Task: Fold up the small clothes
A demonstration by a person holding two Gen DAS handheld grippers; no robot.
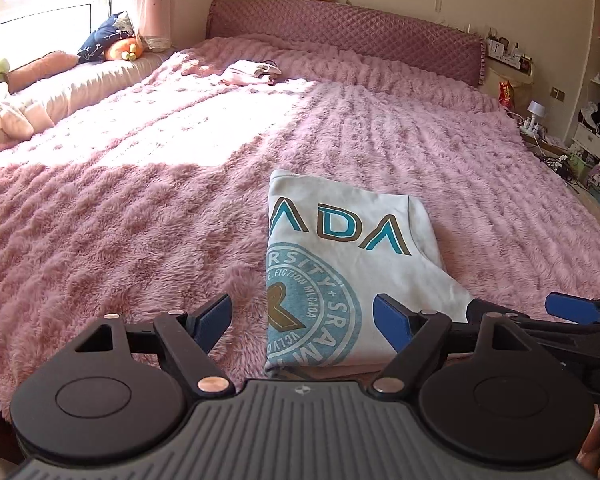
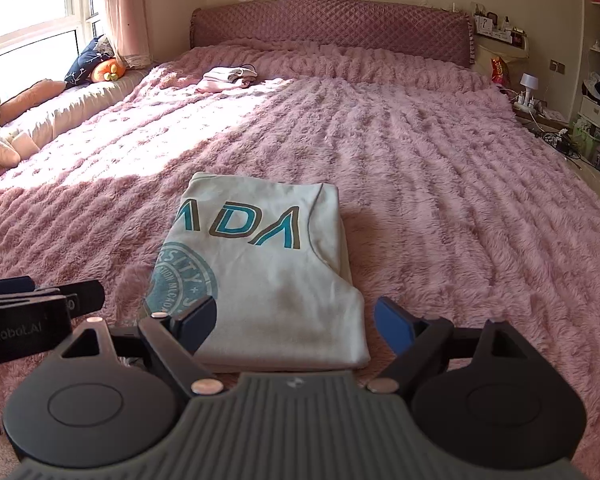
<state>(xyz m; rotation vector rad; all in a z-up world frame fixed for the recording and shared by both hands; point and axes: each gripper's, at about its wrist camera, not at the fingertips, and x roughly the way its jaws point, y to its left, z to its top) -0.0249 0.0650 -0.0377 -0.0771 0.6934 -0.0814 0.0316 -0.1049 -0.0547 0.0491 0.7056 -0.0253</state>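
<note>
A light grey shirt with teal lettering and a round teal print lies folded into a narrow rectangle on the pink fluffy blanket. It also shows in the right wrist view. My left gripper is open and empty, above the shirt's near left edge. My right gripper is open and empty, above the shirt's near edge; it also shows in the left wrist view at the shirt's right side. Part of the left gripper body shows at the left of the right wrist view.
A small stack of folded pink clothes lies far up the bed near the quilted headboard. Cushions and plush toys line the window side at left. Shelves and clutter stand off the bed's right side.
</note>
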